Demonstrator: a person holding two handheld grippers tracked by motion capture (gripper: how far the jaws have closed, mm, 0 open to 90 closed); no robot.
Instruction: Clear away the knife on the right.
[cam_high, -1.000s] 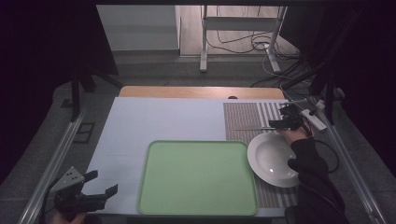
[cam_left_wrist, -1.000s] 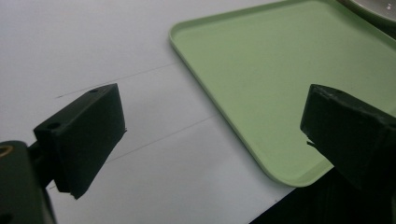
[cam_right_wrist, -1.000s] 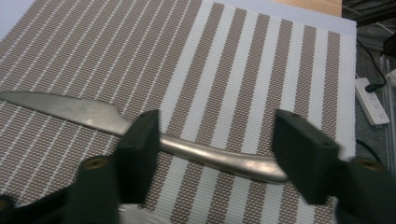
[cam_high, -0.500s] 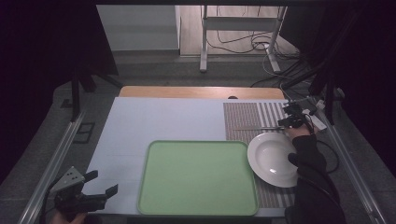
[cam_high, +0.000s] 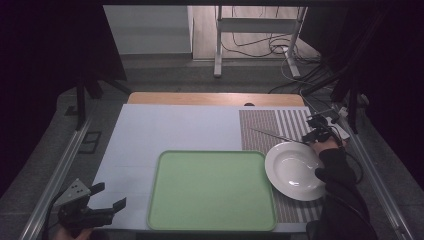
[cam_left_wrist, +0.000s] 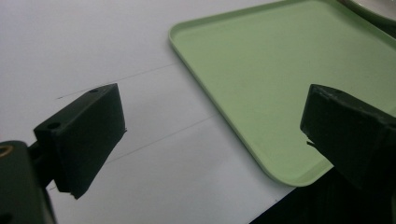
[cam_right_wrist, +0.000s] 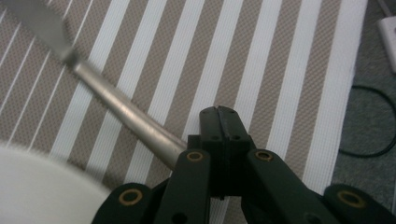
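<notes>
While the knife is riding clamped in the right-hand tool, the scene is reading like this:

Right gripper (cam_right_wrist: 219, 114): its jaws are pressing together on the handle end of the knife (cam_right_wrist: 122, 112), gripping it off to one side of the tips; in the high view this gripper (cam_high: 314, 134) is hovering over the striped mat beyond the plate.

Knife position: the blade is sticking out away from the right gripper, running leftward over the striped placemat (cam_high: 272, 125) in the high view (cam_high: 274, 134), apparently lifted clear of the cloth, though I cannot tell for sure.

Why held so: grasping the far end of the handle is leaving the whole blade free, which is probably making it easy to lay down flat beside the dish.

Plate (cam_high: 294, 170): it is sitting on the near part of the placemat, just beside the tray's right edge, with the knife passing close past its far rim.

Green tray (cam_high: 212, 192): it is lying bare at the table's near middle.

Left gripper (cam_high: 100, 199): it is waiting with jaws spread wide, grasping nothing, at the near left corner, pointing toward the tray's (cam_left_wrist: 275, 84) corner.
</notes>
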